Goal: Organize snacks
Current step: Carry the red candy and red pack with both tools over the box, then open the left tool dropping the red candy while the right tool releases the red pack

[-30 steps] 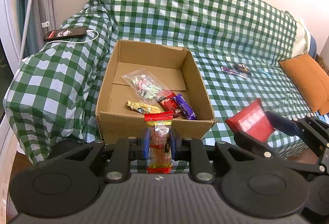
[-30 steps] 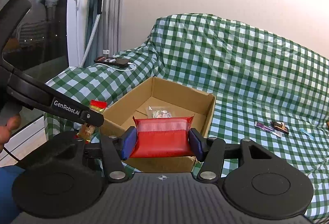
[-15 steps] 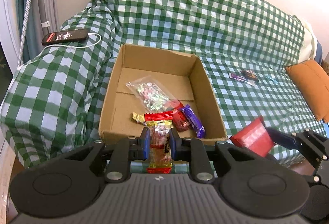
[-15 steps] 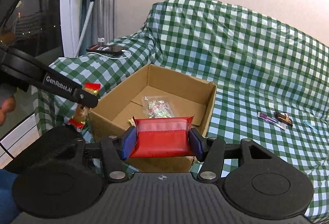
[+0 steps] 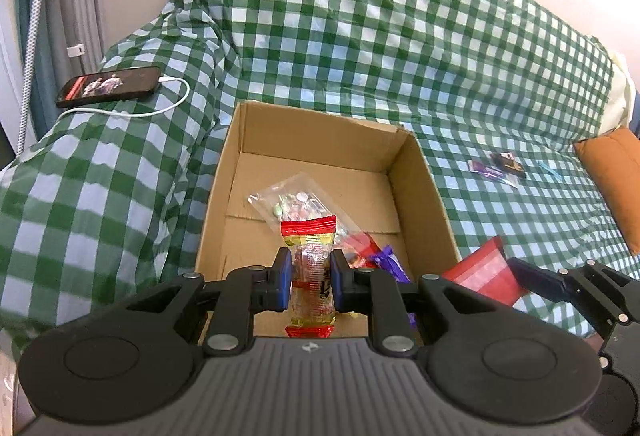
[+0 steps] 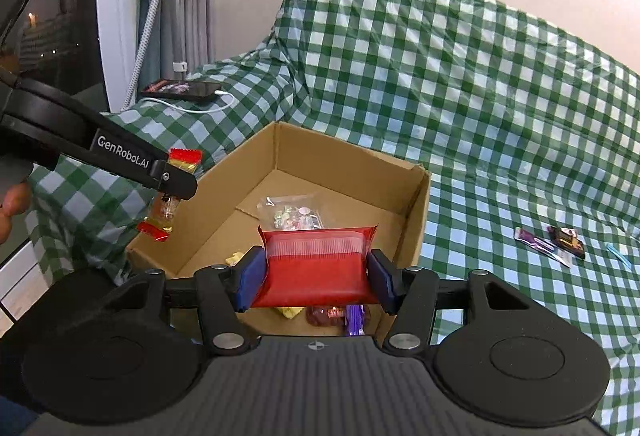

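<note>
Green checked cloth [image 5: 360, 47] covers the sofa, and from the left wrist view the left gripper [image 5: 308, 283] holds a narrow red-ended snack packet [image 5: 310, 276] upright over the near part of the cardboard box [image 5: 420, 171]. From the right wrist view the right gripper [image 6: 316, 278] clamps a wide red pouch [image 6: 316, 268] above the box's near corner, where a clear candy bag [image 6: 292, 213] lies inside.

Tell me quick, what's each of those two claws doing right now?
Left gripper: closed on a slim red-and-yellow snack packet.
Right gripper: closed on a wide red snack pouch.
</note>
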The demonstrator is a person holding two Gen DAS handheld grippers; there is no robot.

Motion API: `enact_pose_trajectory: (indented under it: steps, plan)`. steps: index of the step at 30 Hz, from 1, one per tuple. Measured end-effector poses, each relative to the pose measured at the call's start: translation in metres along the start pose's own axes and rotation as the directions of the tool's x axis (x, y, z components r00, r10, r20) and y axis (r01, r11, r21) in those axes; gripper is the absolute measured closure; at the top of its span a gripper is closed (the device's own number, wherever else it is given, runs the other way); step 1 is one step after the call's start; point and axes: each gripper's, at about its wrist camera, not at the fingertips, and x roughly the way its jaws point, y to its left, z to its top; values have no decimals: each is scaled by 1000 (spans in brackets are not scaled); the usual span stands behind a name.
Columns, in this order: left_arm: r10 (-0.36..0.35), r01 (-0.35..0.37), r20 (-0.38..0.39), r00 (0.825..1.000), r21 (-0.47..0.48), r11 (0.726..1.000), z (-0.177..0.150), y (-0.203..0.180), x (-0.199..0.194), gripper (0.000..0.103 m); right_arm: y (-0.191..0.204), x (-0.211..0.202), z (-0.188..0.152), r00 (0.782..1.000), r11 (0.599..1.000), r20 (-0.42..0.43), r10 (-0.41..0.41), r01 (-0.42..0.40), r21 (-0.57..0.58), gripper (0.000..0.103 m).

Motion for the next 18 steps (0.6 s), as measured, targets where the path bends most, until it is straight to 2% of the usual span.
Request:
enact_pose_trajectory:
  steps: [8, 18]
  plan:
    - [33, -32, -52, 998, 28, 999, 28, 3, 61, 81, -7, 66, 12, 999, 999, -46, -1, 3, 32, 44]
    - [62, -58, -103, 993, 44, 997, 45, 2, 120, 81, -21, 132, 20, 996, 999, -88, 12, -8, 48, 44]
